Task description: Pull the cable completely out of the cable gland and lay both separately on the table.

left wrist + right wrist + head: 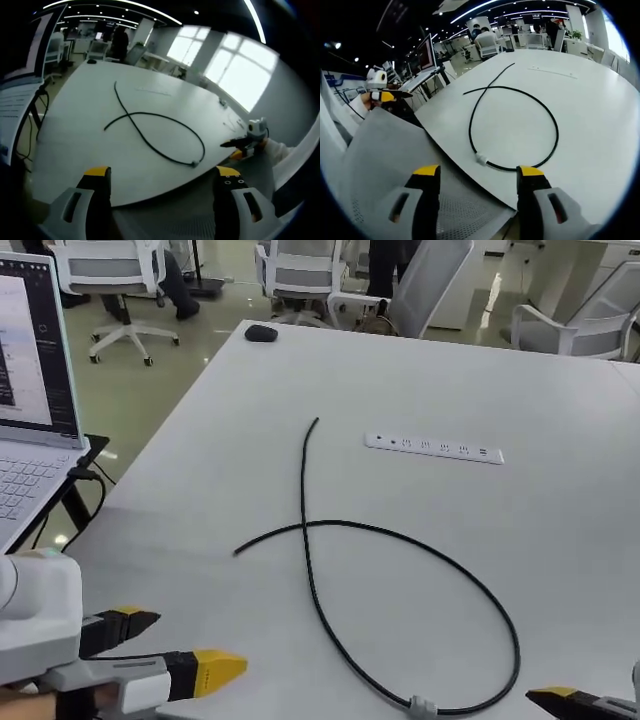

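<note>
Hovering off the near edge of the table point(500, 370), your left gripper point(162, 172) and right gripper point(479, 175) both gape empty. The gland point(422, 705) sits on the looped cable point(304, 480) by that edge; tug without pinning it and the loop may slide off.

Three views over one cable point(303, 480)

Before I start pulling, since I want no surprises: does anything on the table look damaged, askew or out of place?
Nothing stands out. The thin black cable lies undamaged in a self-crossing loop on the white table, with the small grey cable gland threaded on it near the front edge.
</note>
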A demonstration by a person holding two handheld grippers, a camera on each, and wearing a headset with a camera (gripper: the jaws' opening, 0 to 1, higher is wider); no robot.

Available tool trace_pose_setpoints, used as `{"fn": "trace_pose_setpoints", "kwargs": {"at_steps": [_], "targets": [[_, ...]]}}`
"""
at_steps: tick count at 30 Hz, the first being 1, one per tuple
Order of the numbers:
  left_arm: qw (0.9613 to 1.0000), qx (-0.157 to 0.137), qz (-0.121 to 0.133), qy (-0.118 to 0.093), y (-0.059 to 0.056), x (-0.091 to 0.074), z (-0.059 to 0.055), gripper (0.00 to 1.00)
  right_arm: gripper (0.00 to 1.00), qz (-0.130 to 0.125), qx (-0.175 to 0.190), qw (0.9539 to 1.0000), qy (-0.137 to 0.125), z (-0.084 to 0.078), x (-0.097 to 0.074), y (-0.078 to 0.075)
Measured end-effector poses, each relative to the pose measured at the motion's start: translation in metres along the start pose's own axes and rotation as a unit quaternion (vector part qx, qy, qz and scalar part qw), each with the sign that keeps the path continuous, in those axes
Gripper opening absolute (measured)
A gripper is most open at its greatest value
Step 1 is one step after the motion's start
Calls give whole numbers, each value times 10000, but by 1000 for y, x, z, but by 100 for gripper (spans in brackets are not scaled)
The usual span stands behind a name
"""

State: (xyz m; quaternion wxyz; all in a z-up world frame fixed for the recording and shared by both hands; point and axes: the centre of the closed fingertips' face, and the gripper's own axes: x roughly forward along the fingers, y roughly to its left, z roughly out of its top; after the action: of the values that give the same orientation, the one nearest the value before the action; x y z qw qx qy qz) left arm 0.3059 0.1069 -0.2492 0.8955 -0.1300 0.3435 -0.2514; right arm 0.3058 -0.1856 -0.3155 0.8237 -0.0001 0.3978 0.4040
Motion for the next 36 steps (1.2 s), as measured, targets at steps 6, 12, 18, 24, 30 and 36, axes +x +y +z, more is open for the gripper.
{"fn": "trace_pose_setpoints", "kwargs": {"at_steps": [6, 12, 18, 24, 30, 36], "targets": [[10000, -10, 8, -29, 1, 1, 1, 84, 64, 14, -172, 9998, 43, 5, 2, -1], [10000, 22, 8, 31, 1, 1, 0, 84, 61, 92, -433, 9990, 47, 9, 7, 1], [10000, 54, -11, 44, -2, 3, 1, 83, 59, 194, -879, 9955, 281, 5, 16, 0], [10000, 83, -14, 44, -5, 3, 2, 83, 51, 258, -959, 9944, 368, 6, 25, -8], [9999, 96, 13, 47, -6, 0, 2, 83, 43, 470, -1386, 9876, 568, 3, 39, -12], [9999, 85, 78, 1, -5, -3, 3, 82, 37, 639, -1819, 9781, 784, -3, 51, -12]]}}
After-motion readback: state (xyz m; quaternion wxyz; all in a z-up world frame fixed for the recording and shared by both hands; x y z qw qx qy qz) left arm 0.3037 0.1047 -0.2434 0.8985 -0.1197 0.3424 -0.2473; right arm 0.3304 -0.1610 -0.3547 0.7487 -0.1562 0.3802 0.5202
